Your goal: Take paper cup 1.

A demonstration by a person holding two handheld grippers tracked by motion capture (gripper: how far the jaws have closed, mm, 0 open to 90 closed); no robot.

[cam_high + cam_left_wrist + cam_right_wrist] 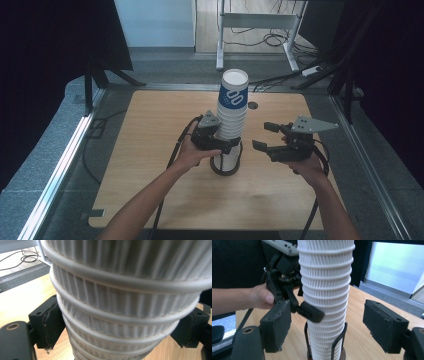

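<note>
White, vertically ribbed paper cups in a tall stack [231, 125], and the top cup [233, 91] wears a blue band with white lettering. Black wire holder [226, 167] at six o'clock beneath. Light wood-grain bench [150, 150]. Black left tool [227, 145], black right tool [263, 136], each with a grey plate.

Both forearms are bare, no sleeves. The left gripper [220, 145] and right gripper [264, 136] are black. Each carries a grey three-cornered plate and a black cable.

I read only one marking: large white characters like "00" on the blue band of the top cup [233, 95] in the stack; I cannot make out more.
</note>
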